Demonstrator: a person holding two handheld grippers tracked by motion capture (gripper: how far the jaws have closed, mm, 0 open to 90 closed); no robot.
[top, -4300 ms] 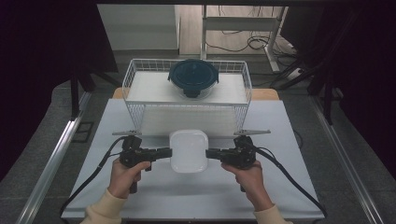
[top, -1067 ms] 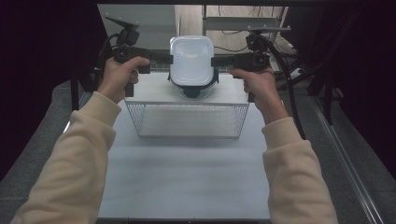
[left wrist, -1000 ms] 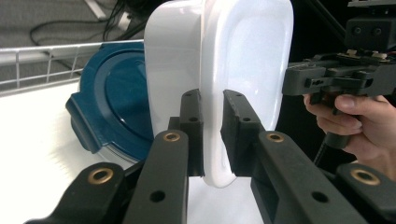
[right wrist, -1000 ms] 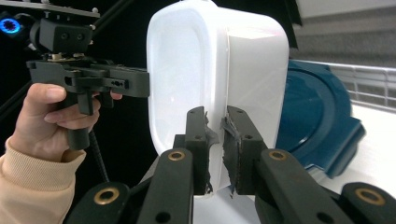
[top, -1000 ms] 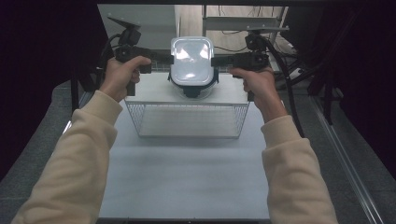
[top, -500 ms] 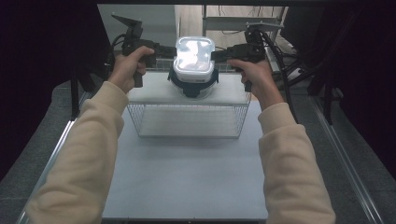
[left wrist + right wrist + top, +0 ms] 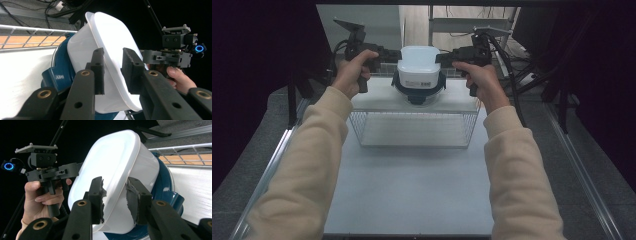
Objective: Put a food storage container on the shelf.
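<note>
White tub set on blue bowl

White tub (image 7: 418, 67) upside down on blue bowl (image 7: 418, 91), atop wire basket (image 7: 412, 127) on desk (image 7: 412, 185). Left gripper (image 7: 388, 53) and right gripper (image 7: 446, 56) flanking its rim for an even hold; jaws just been opening, rim between them, pads off it.

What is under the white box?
The white box sits on a blue lidded bowl, which rests on the white board across the wire basket. The bowl's lid top is covered, as is whatever is inside.

Left claw (image 7: 388, 53), right claw (image 7: 447, 56): jaws just opening, arms outstretched.
</note>
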